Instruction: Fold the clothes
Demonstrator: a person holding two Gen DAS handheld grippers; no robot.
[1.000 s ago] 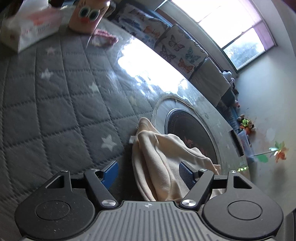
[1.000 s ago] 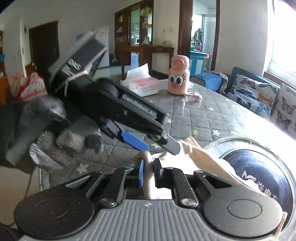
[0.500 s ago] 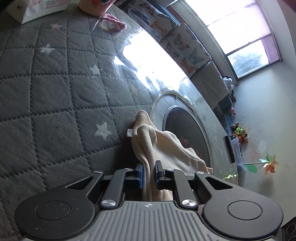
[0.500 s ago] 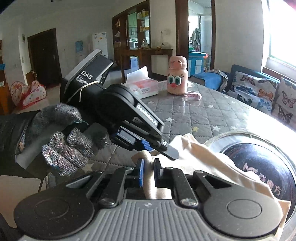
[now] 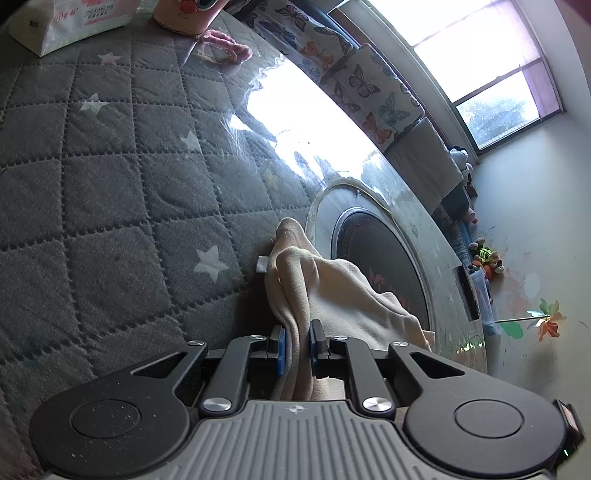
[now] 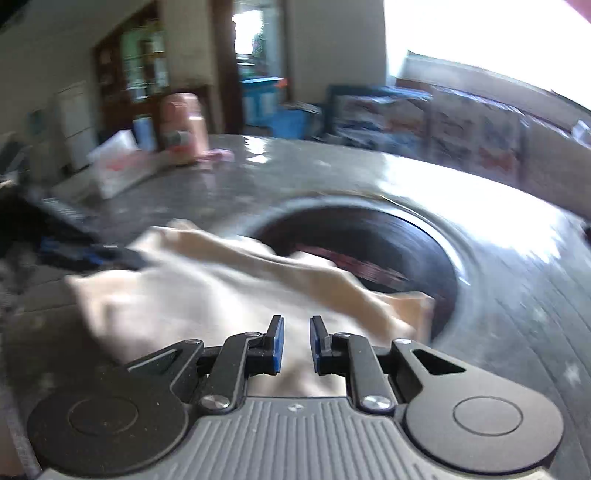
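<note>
A cream cloth garment (image 5: 332, 284) lies bunched on the grey quilted star table cover (image 5: 110, 206), partly over a round dark disc (image 5: 384, 266). My left gripper (image 5: 296, 345) is shut on a fold of the garment at its near edge. In the right wrist view, which is motion-blurred, the garment (image 6: 207, 295) spreads below my right gripper (image 6: 294, 341). Its blue pads stand a small gap apart with nothing clearly pinched between them. The left gripper shows as a dark shape (image 6: 85, 251) at the garment's left edge.
A tissue box (image 5: 70, 26), a pink cartoon bottle (image 5: 184, 14) and a pink scrunchie (image 5: 225, 48) stand at the table's far side. Butterfly-print cushions (image 5: 369, 88) line a sofa under the window. The round disc's pale rim (image 6: 517, 295) lies to the right.
My left gripper went from open to shut on the garment fold. My right gripper, shut on the garment before, has let go and swung to the right.
</note>
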